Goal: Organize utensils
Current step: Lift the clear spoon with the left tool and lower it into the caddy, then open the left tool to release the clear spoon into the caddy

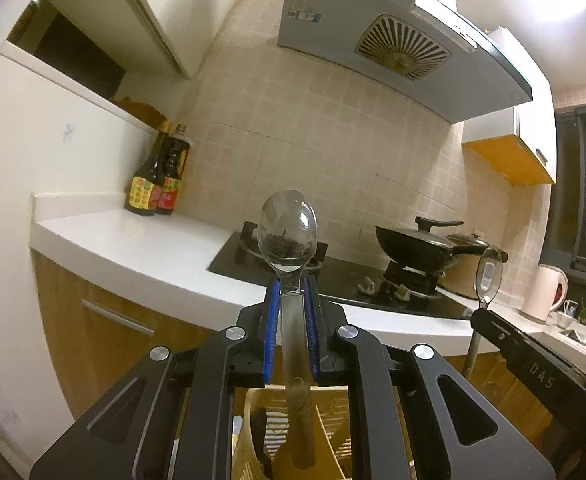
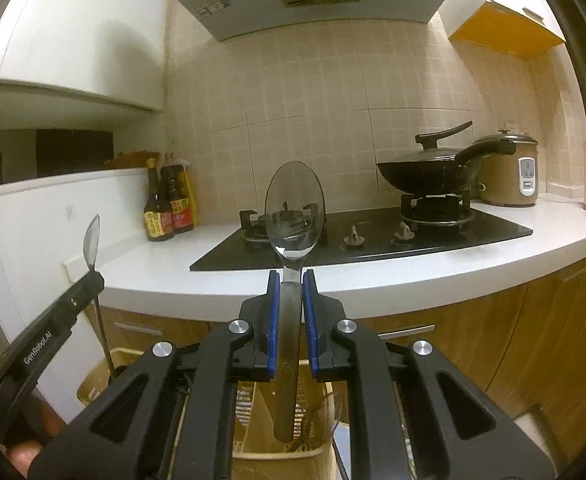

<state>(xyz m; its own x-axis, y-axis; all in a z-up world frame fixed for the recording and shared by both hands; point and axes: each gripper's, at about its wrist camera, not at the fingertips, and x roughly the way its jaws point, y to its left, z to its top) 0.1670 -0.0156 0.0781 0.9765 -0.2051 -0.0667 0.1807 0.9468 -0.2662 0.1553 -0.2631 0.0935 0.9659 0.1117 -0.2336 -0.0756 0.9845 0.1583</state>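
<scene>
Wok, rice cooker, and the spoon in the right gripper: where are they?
wok point(image 2: 421, 176): right wrist view, black bowl.
rice cooker point(image 2: 505, 172): right wrist view, body.
spoon point(image 2: 295, 204): right wrist view, bowl.

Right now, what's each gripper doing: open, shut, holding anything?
Left gripper: shut on a metal spoon, bowl pointing up.
Right gripper: shut on a second metal spoon, bowl up too.
</scene>
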